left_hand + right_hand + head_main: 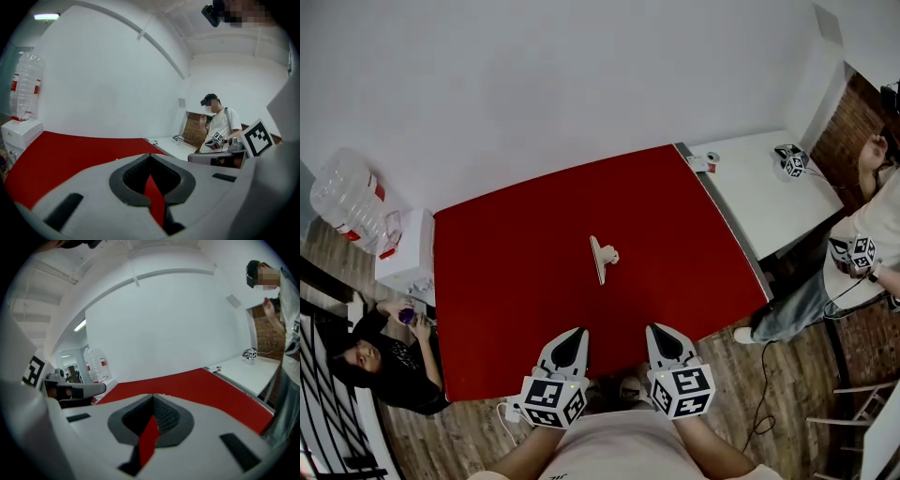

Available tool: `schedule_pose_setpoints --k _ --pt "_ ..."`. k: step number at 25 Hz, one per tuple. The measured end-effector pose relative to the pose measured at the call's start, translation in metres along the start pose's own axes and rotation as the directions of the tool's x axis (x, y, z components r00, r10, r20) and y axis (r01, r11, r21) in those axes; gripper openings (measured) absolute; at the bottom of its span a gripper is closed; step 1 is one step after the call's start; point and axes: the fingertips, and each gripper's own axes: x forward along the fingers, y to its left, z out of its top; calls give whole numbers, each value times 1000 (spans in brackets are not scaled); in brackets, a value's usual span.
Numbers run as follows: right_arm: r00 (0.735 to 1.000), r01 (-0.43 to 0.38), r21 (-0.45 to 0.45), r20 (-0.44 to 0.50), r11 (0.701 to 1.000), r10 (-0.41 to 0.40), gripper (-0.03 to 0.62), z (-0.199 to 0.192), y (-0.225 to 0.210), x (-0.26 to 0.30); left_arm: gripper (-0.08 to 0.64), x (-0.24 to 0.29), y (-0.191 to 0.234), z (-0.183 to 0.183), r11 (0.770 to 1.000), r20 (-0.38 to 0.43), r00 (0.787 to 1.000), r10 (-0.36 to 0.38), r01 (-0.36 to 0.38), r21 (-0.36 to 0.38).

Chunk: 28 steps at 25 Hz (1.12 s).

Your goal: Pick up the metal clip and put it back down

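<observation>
Red bench [506,272]: metal clip [602,257] lies near its centre. Left hand-held gripper [570,343] and right hand-held gripper [662,337] sit over the bench's near edge, each with jaws pressed together, holding nothing.

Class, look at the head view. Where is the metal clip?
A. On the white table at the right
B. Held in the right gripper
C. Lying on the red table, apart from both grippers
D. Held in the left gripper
C: the clip lies mid-way across the red table, well ahead of the left gripper and right gripper, which are both shut and empty.
</observation>
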Motion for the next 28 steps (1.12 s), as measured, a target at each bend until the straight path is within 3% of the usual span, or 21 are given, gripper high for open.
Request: schedule_pose_setpoints --k 12,28 --pt "999 0 -12 -37 1000 0 -3 -3 -9 49 -9 37 39 -4 1000 -35 999 23 -23 1" --pt "995 -7 2 -97 1000 7 -3 -33 -37 130 -9 105 76 -37 1000 -85 996 29 -30 -10"
